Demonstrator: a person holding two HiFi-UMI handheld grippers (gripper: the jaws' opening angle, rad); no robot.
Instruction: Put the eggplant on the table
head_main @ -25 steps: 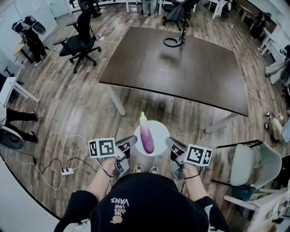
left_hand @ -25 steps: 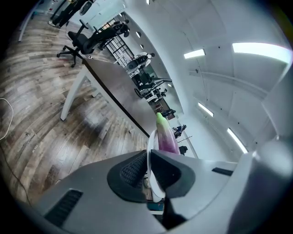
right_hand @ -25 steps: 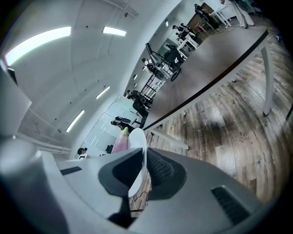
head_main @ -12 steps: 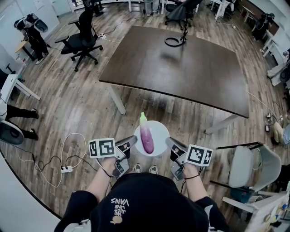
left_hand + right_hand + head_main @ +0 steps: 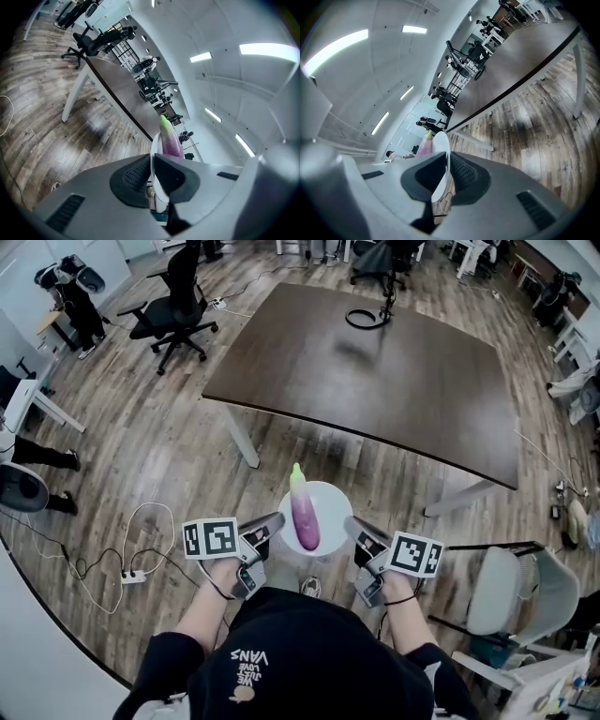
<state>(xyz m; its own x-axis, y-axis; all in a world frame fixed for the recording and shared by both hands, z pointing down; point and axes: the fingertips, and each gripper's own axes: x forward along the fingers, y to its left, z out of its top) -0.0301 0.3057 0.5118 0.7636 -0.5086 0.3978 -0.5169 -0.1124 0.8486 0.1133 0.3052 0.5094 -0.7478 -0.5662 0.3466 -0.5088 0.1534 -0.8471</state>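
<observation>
Forward a touch — eggplant (image 5: 304, 514) rides the plate (image 5: 336, 510) nearer the tabletop (image 5: 375, 371) at 12 o'clock; left gripper (image 5: 273, 521) and right gripper (image 5: 352, 524) fingers pinch the plate rim at 9 and 3 — not yet there.

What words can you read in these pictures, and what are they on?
"VANS": printed upside down on the person's black top.
Smaller print just above it: too small to read.
Marker cubes: black-and-white square patterns only, no words.
Nothing else is readable.
</observation>
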